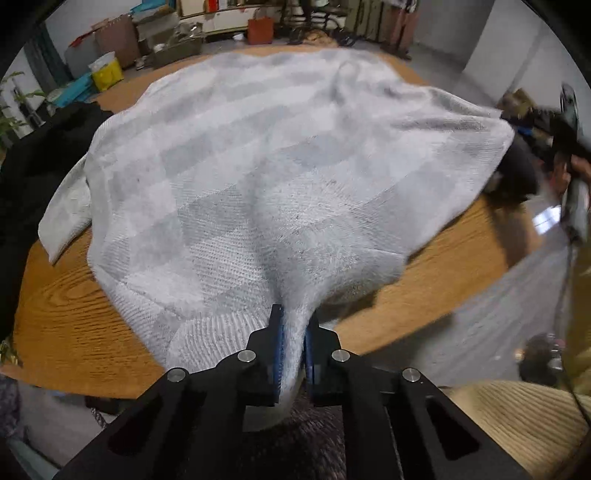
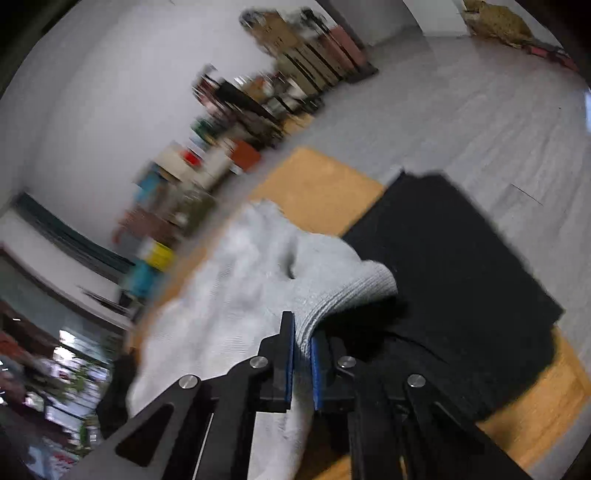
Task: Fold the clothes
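From the left wrist view we see our left hand-held gripper (image 1: 294, 332) closed tight on a bunched fold of the pale grey checked sweater (image 1: 258, 166), the knit pinched between the blue pads at the near edge of the bench (image 1: 66, 314). The sweater spreads over most of the wooden bench, reaching toward its far edge, with one sleeve (image 1: 64, 210) trailing off toward the left edge. A dark garment (image 1: 33, 177) lies heaped at the left side, touching that sleeve. At the right edge our right hand-held gripper (image 1: 517, 170) shows only as a dark blur against the sweater's far corner. Beyond the bench stand a yellow box (image 1: 107, 72) and an orange bag (image 1: 260, 29) on the floor. From the right wrist view, blurred, our right hand-held gripper (image 2: 303, 345) is likewise clamped on the sweater's ribbed edge (image 2: 343, 291), cloth squeezed between its pads. Just beside it on the right a folded black garment (image 2: 443, 258) covers much of that end of the bench, bare wood (image 2: 317, 188) showing at the far corner.
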Tool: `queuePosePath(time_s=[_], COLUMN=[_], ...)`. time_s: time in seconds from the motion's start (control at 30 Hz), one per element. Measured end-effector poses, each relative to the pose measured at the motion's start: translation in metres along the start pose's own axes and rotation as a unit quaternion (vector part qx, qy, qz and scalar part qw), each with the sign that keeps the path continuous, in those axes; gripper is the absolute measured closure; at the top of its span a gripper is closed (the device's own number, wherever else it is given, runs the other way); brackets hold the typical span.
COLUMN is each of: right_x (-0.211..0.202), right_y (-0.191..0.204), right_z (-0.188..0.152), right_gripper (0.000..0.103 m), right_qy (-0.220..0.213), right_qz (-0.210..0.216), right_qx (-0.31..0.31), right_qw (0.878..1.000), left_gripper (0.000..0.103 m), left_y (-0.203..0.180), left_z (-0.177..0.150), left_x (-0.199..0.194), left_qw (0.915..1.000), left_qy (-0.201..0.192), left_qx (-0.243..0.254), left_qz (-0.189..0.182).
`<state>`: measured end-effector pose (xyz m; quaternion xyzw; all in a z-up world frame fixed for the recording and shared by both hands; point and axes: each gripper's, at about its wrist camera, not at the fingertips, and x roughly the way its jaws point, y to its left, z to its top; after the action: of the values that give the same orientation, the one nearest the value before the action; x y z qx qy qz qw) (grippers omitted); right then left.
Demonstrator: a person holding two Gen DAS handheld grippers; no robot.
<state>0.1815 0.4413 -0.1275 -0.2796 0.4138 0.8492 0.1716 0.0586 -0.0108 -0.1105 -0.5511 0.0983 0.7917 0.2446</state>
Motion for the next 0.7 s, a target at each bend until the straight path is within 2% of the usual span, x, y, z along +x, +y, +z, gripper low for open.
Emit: queuePosePath(time_s=[0.07, 0.13, 0.2, 0.3, 0.4, 0.57, 0.7], right_x=[-0.034, -0.061, -0.058, -0.046, -0.031, -0.043, -0.053], right_y=[-0.007, -0.022, -0.038, -0.047, -0.047, -0.026, -0.004], right_z=[-0.002, -0.007, -0.009, -0.014, -0.018, -0.019, -0.024], right_gripper=[0.094, 0.094, 0.094, 0.094, 0.094, 0.094, 0.094], right_qy=[-0.027, -0.049, -0.036, -0.018, 0.001, -0.012, -0.019], right_qz=[0.027, 0.001, -0.037, -0.075, -0.103, -0.097, -0.101], right_qx=[0.003, 0.005, 0.012, 0.011, 0.005, -0.026, -0.063], right_qw=[0.999, 0.999, 0.999, 0.997, 0.995, 0.995, 0.993], left_gripper=[0.094, 0.094, 0.094, 0.094, 0.094, 0.094, 0.094], left_y=[0.009, 0.016, 0.016, 0.003, 0.0, 0.027, 0.045], left_z=[-0.007, -0.014, -0.019, -0.023, -0.022, -0.01, 0.0], left_x=[-0.006, 0.002, 0.018, 0.038, 0.036, 0.017, 0.005], left_qw=[0.9999, 0.9991, 0.997, 0.9951, 0.9955, 0.9944, 0.9935], left_qy=[0.004, 0.032, 0.065, 0.091, 0.086, 0.063, 0.036], left_qx=[-0.005, -0.011, -0.006, 0.02, 0.024, -0.021, -0.043], left_qz=[-0.012, -0.025, -0.041, -0.032, -0.032, -0.082, -0.099])
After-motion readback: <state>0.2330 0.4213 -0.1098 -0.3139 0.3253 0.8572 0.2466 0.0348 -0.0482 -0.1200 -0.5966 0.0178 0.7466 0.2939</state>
